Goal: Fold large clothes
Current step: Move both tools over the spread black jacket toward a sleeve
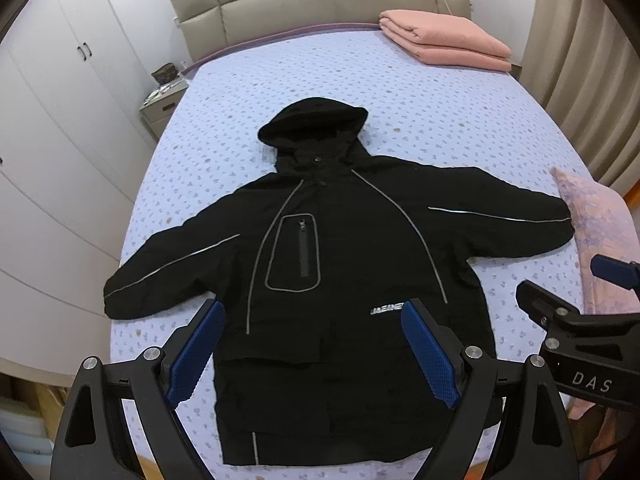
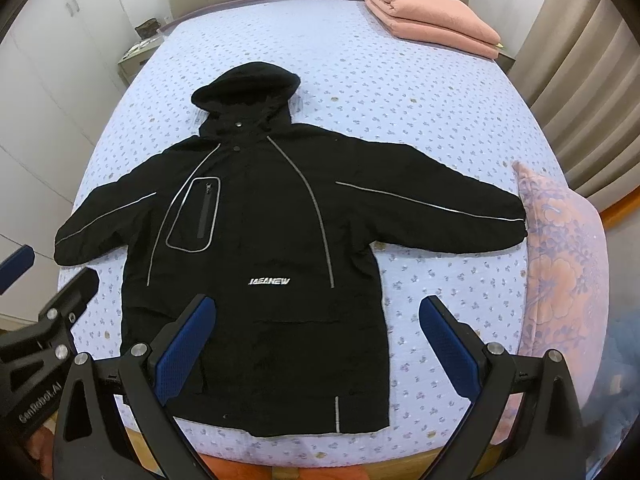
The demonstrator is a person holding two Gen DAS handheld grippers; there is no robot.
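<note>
At the bottom of the left wrist view the left gripper (image 1: 314, 344) hangs with its jaws spread wide and nothing between them, its blue pads (image 1: 196, 354) above the lower half of the black jacket (image 1: 340, 248). The right gripper (image 2: 316, 344) sits likewise at the bottom of the right wrist view, jaws released and empty, one pad over the jacket's hem area and the other over bare bedsheet (image 2: 440, 120). Neither touches the cloth, as far as can be seen.

The jacket lies flat and face up in the middle of the frame, hem nearest, both sleeves stretched out to left and right, hood (image 1: 316, 120) pointing toward the top (grey piping and a chest pocket show on the front). At the right edge a pink flowered pillow (image 2: 560, 264) lies just beside the sleeve cuff. Farther up, a folded pink blanket (image 1: 444, 40) rests at upper right near the beige headboard (image 1: 320, 4), and white wardrobe doors (image 1: 60, 80) fill the upper left.
</note>
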